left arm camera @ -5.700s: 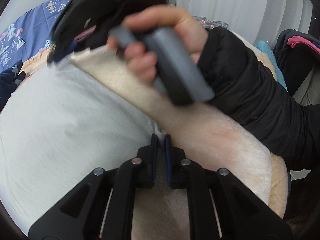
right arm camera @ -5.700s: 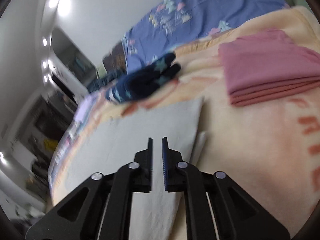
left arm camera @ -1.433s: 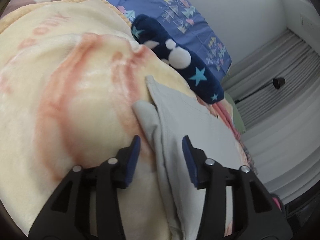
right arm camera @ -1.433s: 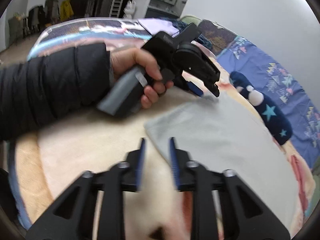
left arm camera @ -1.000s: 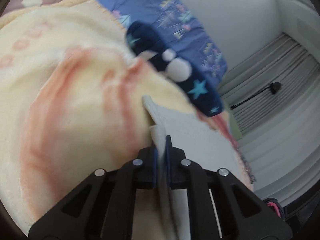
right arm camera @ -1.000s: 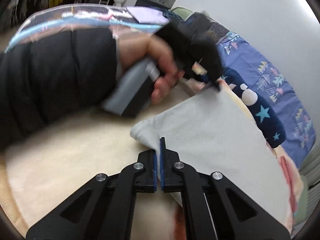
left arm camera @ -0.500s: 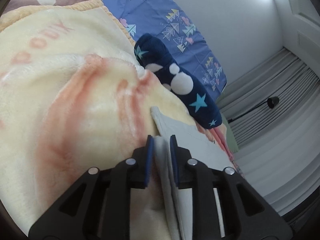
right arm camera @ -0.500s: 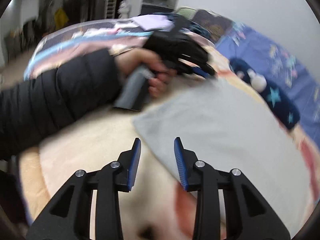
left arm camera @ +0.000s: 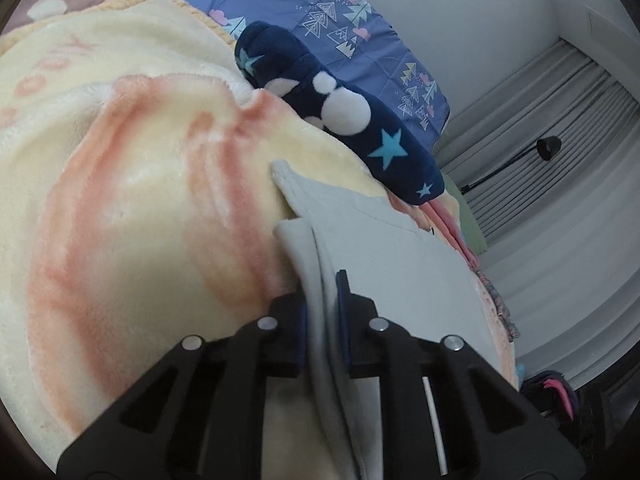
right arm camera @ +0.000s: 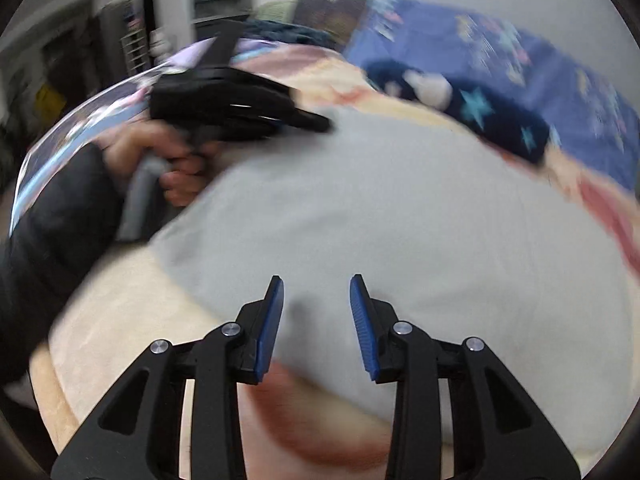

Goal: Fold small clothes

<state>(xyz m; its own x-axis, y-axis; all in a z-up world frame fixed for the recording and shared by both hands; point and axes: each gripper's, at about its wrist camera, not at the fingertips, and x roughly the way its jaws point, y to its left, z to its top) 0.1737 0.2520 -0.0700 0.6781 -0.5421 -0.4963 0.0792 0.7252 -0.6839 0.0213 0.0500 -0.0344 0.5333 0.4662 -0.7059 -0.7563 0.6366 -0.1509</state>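
A pale grey folded garment (left arm camera: 392, 264) lies flat on a cream and orange fleece blanket (left arm camera: 120, 200). My left gripper (left arm camera: 322, 280) has its jaws slightly parted around the garment's folded edge, with cloth between the fingers. In the right wrist view the same garment (right arm camera: 380, 208) fills the middle. My right gripper (right arm camera: 316, 292) is open and empty just above its near edge. The left gripper (right arm camera: 240, 108), held in a hand, sits at the garment's far left corner.
A navy plush garment with stars and white dots (left arm camera: 340, 112) lies beyond the grey one. A blue patterned sheet (left arm camera: 340, 28) covers the bed behind. Pink folded cloth (left arm camera: 448, 220) peeks out at the far side. Curtains (left arm camera: 560, 200) hang at the right.
My right gripper has let go of the grey garment's corner, opened wide and moved over the cloth. My left gripper's jaws have loosened from a tight pinch on the edge.
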